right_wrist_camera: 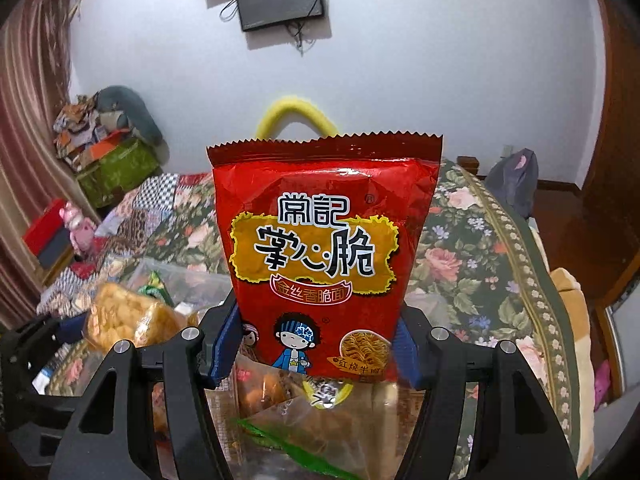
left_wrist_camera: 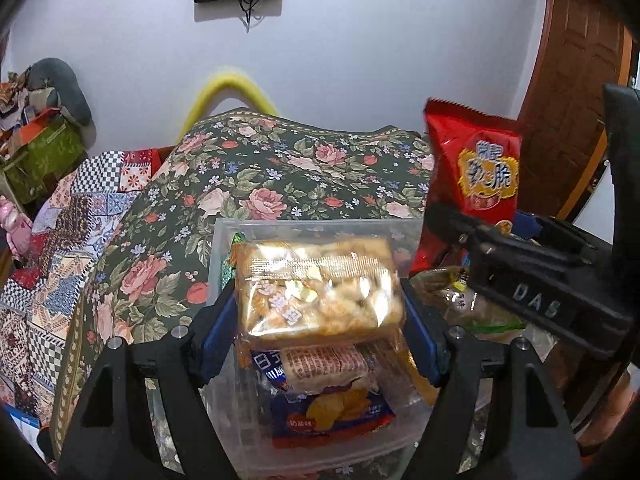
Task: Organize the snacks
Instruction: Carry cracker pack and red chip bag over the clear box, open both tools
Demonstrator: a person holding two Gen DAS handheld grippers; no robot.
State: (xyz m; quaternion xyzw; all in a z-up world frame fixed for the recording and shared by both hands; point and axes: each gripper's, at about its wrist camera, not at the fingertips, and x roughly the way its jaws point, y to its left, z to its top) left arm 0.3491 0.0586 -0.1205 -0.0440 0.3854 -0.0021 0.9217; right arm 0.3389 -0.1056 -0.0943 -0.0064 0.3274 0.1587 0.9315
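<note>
- Red noodle-snack bag [right_wrist_camera: 324, 260] is standing upright in the right gripper [right_wrist_camera: 316, 344]; the blue fingers [right_wrist_camera: 226, 340] are pressing on its lower edges from both sides, partly closed to the bag's width. Held by the bottom, the printed face is staying readable and the puffed top uncrushed.
- Clear pack of puffed rice cake [left_wrist_camera: 316, 288] is sitting crosswise in the left gripper [left_wrist_camera: 318, 320]; its fingers [left_wrist_camera: 218, 336] are standing fairly wide, pinching the pack by its short ends, so it is hanging flat.
- Both packs are hanging over clear plastic bins. The bin [left_wrist_camera: 224, 240] under the left pack is already carrying a wrapped biscuit bar [left_wrist_camera: 324, 364] and a blue chip packet [left_wrist_camera: 328, 416], probably the destination, since the flat hold suits laying it on top.
- Under the red bag a second clear container of mixed packets [right_wrist_camera: 304, 412] is showing; its rim is not clear to me.
- Bins are resting on a floral bedspread [left_wrist_camera: 260, 168]; no worktop in sight.
- Beyond: a yellow curved handle [right_wrist_camera: 294, 114] and a wall-mounted screen [right_wrist_camera: 280, 0].
- Judgement: sorting is midway, both items being about to be lowered.
</note>
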